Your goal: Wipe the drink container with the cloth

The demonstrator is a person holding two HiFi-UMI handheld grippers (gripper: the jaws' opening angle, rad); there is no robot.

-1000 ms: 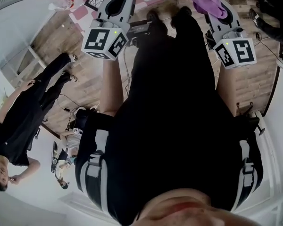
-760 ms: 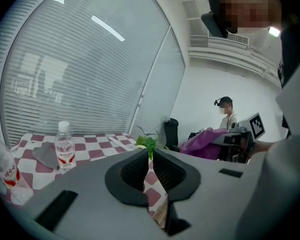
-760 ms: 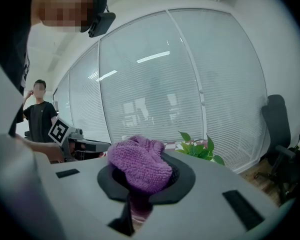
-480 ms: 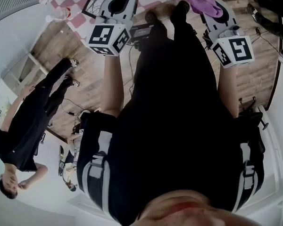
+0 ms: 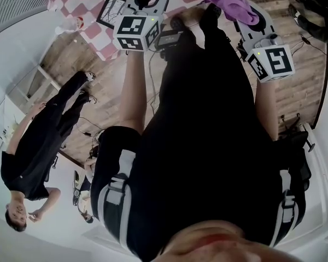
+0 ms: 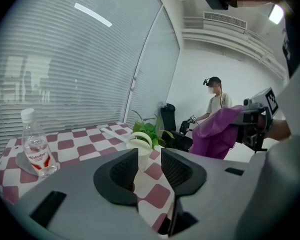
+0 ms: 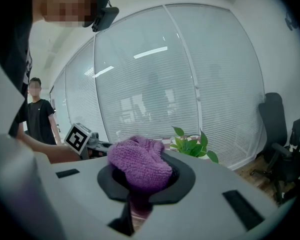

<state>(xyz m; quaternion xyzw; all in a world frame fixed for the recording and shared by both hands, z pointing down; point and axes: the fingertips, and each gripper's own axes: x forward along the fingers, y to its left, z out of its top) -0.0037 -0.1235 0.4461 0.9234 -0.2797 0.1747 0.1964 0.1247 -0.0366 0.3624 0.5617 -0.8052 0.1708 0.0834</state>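
Tall windows (image 6: 65,64) hung with horizontal blinds fill the left half of the left gripper view, and strip lights (image 6: 92,14) show as pale reflections in the glass at the upper left. To their right stands a plain white wall (image 6: 195,79), with a long vent grille (image 6: 225,20) running just under the ceiling at the top right. A black office chair (image 6: 168,118) stands at the foot of that wall near the centre, with a leafy green plant (image 6: 146,130) just in front of it. Both lie beyond the bench (image 6: 75,144), which wears a red-and-white checked cover. In the head view the floor (image 5: 71,59) is wood plank — visible at the upper left and along the right edge.
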